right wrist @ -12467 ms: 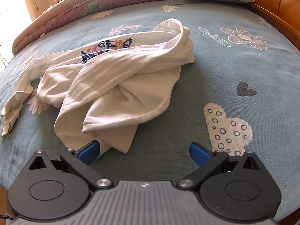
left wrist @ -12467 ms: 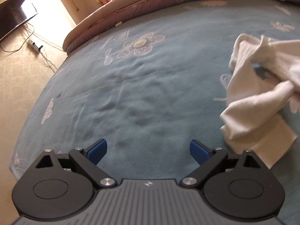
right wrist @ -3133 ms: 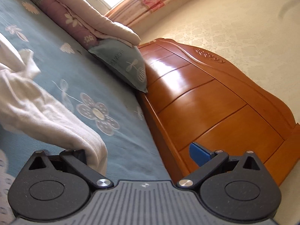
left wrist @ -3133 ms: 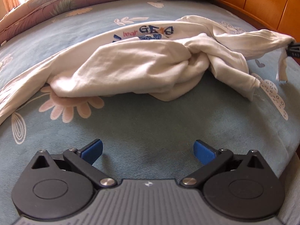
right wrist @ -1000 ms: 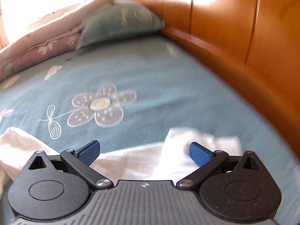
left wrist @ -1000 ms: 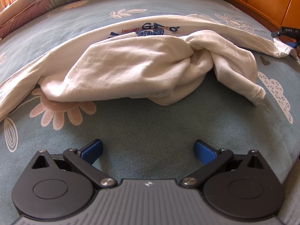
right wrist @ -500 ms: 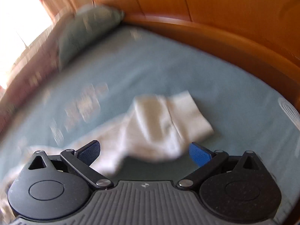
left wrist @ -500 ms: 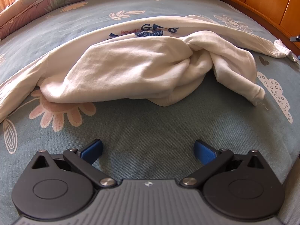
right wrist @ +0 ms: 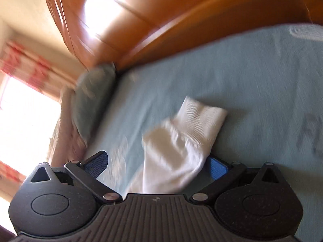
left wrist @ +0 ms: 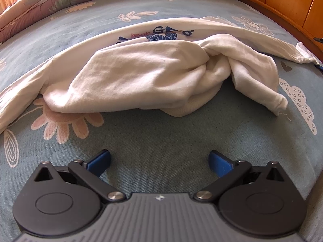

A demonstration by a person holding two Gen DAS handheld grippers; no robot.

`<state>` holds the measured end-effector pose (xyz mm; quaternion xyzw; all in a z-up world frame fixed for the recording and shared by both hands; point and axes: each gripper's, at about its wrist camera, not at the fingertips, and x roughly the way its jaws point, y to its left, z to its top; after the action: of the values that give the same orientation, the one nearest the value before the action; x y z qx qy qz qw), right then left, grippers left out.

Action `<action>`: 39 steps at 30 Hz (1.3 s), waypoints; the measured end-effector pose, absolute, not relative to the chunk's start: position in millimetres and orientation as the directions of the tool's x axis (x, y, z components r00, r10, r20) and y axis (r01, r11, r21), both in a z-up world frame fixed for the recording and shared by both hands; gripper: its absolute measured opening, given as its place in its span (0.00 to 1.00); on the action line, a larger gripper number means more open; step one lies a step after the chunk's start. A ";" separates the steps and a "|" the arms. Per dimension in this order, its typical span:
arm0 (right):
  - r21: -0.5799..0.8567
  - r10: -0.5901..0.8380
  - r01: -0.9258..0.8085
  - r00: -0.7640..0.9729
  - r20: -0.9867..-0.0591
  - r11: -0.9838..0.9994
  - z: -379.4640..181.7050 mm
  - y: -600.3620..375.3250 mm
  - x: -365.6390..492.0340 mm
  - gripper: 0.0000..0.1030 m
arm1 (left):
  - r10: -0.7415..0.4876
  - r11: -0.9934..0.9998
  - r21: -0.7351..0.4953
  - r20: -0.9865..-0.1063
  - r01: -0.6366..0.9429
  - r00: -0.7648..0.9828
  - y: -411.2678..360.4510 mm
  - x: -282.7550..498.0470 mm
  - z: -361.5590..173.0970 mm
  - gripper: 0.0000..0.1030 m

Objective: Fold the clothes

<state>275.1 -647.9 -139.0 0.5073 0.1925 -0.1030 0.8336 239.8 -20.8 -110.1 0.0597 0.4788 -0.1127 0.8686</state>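
Both grippers open over a white shirt bunched on a blue floral bed.

The left gripper (left wrist: 159, 160) holds its blue fingers (left wrist: 99, 162) wide apart, gripping nothing, above bare bedspread (left wrist: 161, 137) — open room lies between them and the shirt (left wrist: 141, 74). The shirt's long axis runs left to right, sleeves trailing toward both bed edges, its printed lettering on the far side. The right gripper (right wrist: 157, 164) is also spread; a ribbed cuff (right wrist: 198, 122) lies loose between its fingers, pointing toward the wooden headboard (right wrist: 181, 20) — blurred. A pillow (right wrist: 90, 100) sits beside the headboard.
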 end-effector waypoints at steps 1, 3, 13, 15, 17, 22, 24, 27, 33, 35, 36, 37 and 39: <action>0.809 0.005 0.360 0.912 -0.409 0.465 -140.8 -649.6 276.5 1.00 | -0.137 0.968 -0.003 -0.844 0.251 0.518 -21.1 239.9 -110.3 1.00; 0.779 -0.017 0.375 0.905 -0.425 0.503 -138.0 -647.3 279.9 0.97 | -0.134 0.969 -0.002 -0.844 0.247 0.520 -21.6 240.4 -110.4 1.00; 0.603 -0.101 0.519 0.802 -0.588 0.605 -115.6 -663.9 258.1 0.12 | -0.131 0.969 0.001 -0.843 0.246 0.522 -22.3 241.5 -110.0 1.00; 0.572 -0.137 0.534 0.794 -0.592 0.622 -105.8 -661.5 249.0 0.12 | -0.128 0.970 0.003 -0.845 0.244 0.520 -22.7 242.2 -109.5 1.00; 0.527 -0.188 0.558 0.779 -0.598 0.641 -97.8 -658.8 237.9 0.12 | -0.124 0.970 0.007 -0.846 0.242 0.519 -23.1 242.3 -108.8 1.00; 0.446 -0.250 0.629 0.715 -0.653 0.636 -84.3 -649.5 224.9 0.47 | -0.092 0.966 0.053 -0.845 0.254 0.527 -28.5 238.0 -102.1 0.99; 0.448 -0.239 0.602 0.735 -0.635 0.660 -75.9 -638.0 218.0 0.55 | -0.076 0.960 0.086 -0.836 0.267 0.543 -32.4 232.4 -95.8 0.99; 0.445 -0.154 0.517 0.761 -0.631 0.731 -65.5 -607.3 208.0 0.66 | -0.103 0.955 0.075 -0.824 0.287 0.556 -33.4 222.4 -84.9 0.99; 0.404 0.108 0.240 0.733 -0.671 0.883 -66.0 -499.3 207.6 0.71 | -0.137 0.952 0.052 -0.808 0.301 0.573 -33.9 196.9 -67.2 0.99; 0.367 0.169 0.138 0.703 -0.691 0.920 -70.6 -455.3 206.8 0.72 | -0.143 0.951 0.051 -0.802 0.304 0.580 -34.5 187.7 -61.9 0.99; 0.350 0.196 0.089 0.688 -0.698 0.933 -72.7 -434.7 204.7 0.72 | -0.146 0.951 0.050 -0.799 0.306 0.583 -34.7 183.1 -59.3 0.99; 0.337 0.221 0.045 0.674 -0.705 0.941 -75.1 -415.0 201.9 0.72 | -0.148 0.950 0.050 -0.797 0.308 0.586 -35.0 178.6 -56.6 0.99; 0.307 0.245 -0.020 0.651 -0.719 0.952 -81.8 -379.8 196.3 0.74 | -0.154 0.949 0.049 -0.791 0.311 0.593 -35.6 169.4 -51.3 0.99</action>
<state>196.3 -379.8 -81.8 0.1370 0.4114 0.0738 0.8981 169.4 -35.6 -51.3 0.0911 0.4319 -0.1310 0.8877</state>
